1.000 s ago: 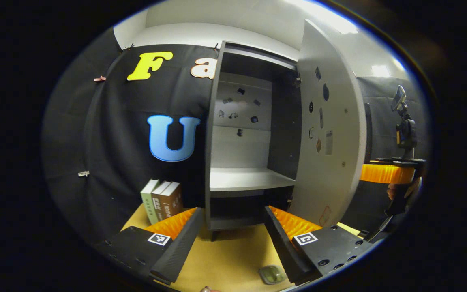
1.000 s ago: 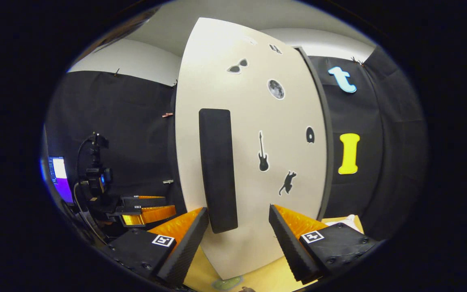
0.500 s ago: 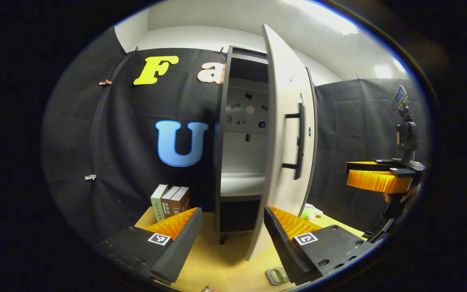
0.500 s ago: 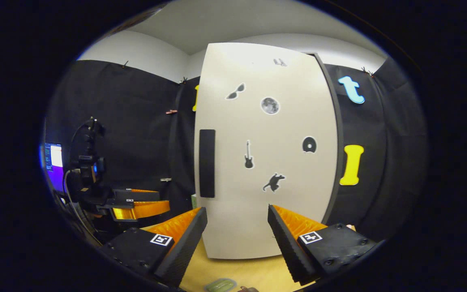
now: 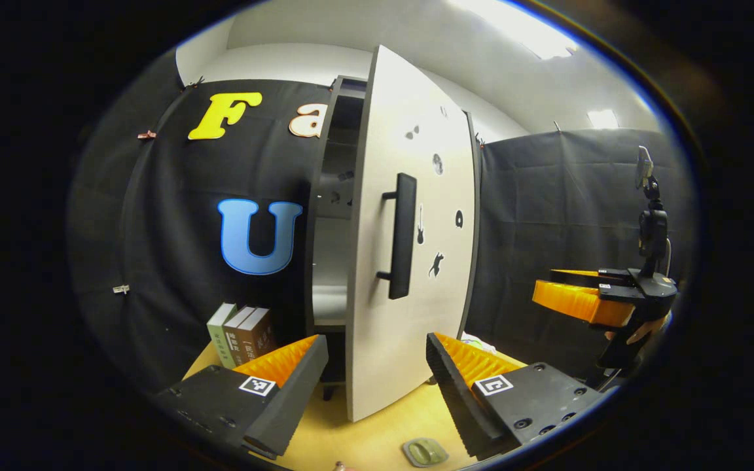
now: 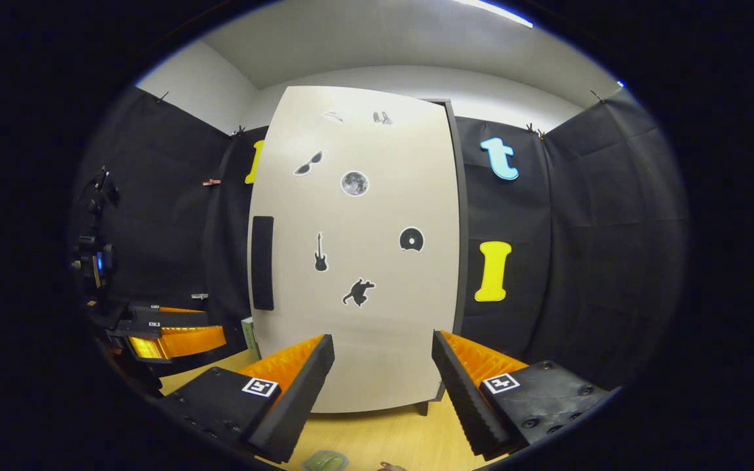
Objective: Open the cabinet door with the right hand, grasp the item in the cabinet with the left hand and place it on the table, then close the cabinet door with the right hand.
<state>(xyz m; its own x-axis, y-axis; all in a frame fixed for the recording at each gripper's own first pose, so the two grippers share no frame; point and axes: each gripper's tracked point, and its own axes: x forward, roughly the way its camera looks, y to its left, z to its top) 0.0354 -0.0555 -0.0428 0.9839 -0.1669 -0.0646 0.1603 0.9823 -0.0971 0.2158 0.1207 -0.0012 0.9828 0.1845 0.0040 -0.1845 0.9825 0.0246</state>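
Note:
The tall cabinet (image 5: 334,196) stands on the wooden table (image 5: 377,432). Its white door (image 5: 410,294), covered in stickers, is ajar, leaving a narrow gap at its left edge. A long black handle (image 5: 402,235) runs down the door. In the right gripper view the door (image 6: 377,261) faces me almost shut, handle (image 6: 262,261) on its left. A small pale green item lies on the table near me (image 5: 424,451), (image 6: 324,461). My left gripper (image 5: 377,386) is open and holds nothing. My right gripper (image 6: 383,386) is open, apart from the door, and also appears farther off (image 5: 580,301).
Three books (image 5: 239,333) stand upright left of the cabinet. A camera on a stand (image 5: 652,222) rises at the far right. The left gripper (image 6: 167,333) shows low at the left in the right gripper view, with equipment behind it.
The cabinet door has swung from wide open to almost shut. My right gripper has drawn back from the door, which now looks smaller. The green item stays on the table.

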